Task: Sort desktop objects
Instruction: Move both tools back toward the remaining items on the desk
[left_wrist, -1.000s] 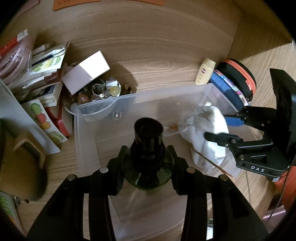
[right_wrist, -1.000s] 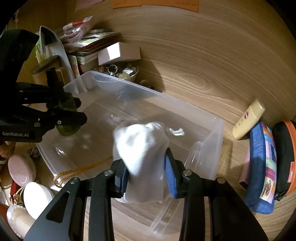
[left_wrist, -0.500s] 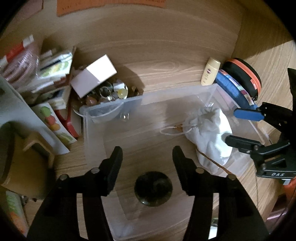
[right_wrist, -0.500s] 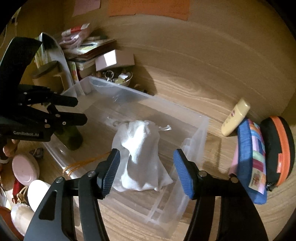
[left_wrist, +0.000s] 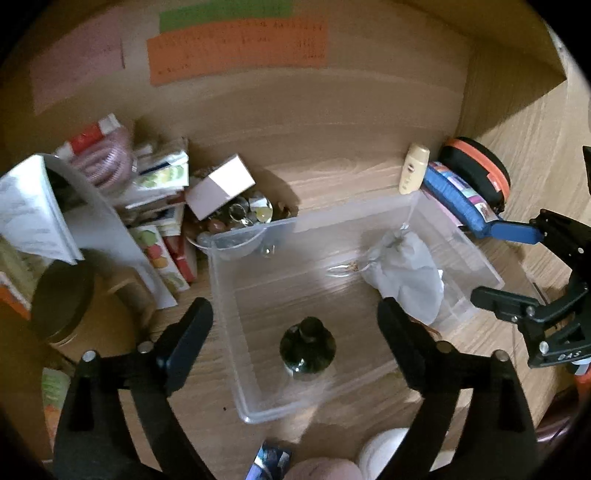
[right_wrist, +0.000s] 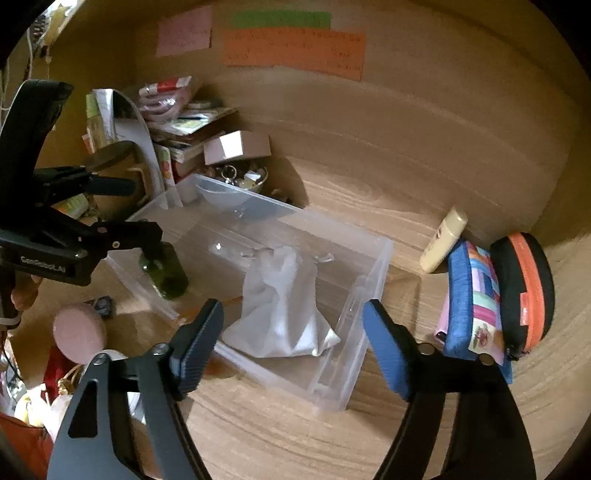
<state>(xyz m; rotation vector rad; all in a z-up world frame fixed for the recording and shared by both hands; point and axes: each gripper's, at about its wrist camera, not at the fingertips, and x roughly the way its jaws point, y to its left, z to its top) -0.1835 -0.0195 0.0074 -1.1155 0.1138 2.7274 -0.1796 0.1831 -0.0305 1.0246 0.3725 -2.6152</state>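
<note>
Grippers first: your left gripper (left_wrist: 295, 314) hangs above the near end of the clear bin (right_wrist: 373, 280) with its fingers spread wide and nothing between them, and your right gripper (right_wrist: 293, 325) is likewise wide apart and empty above the bin's near right corner. Inside the bin, the green bottle (left_wrist: 307, 347) stands upright at the near end, and the white drawstring pouch (right_wrist: 284, 299) slumps toward the right wall. Both items look placed, so the step in hand is most likely choosing the next piece.

Lift straight up before you swing sideways, so no finger clips the bin rim or tips the bottle. Just right of the bin lie the cream tube (right_wrist: 443, 240), the blue patchwork case (right_wrist: 472, 295) and the orange-and-black case (right_wrist: 524, 280). Left of the bin the stack of packets (left_wrist: 159, 206) crowds the wall; beyond the bin the bare desk (right_wrist: 369, 184) gives you open room.
</note>
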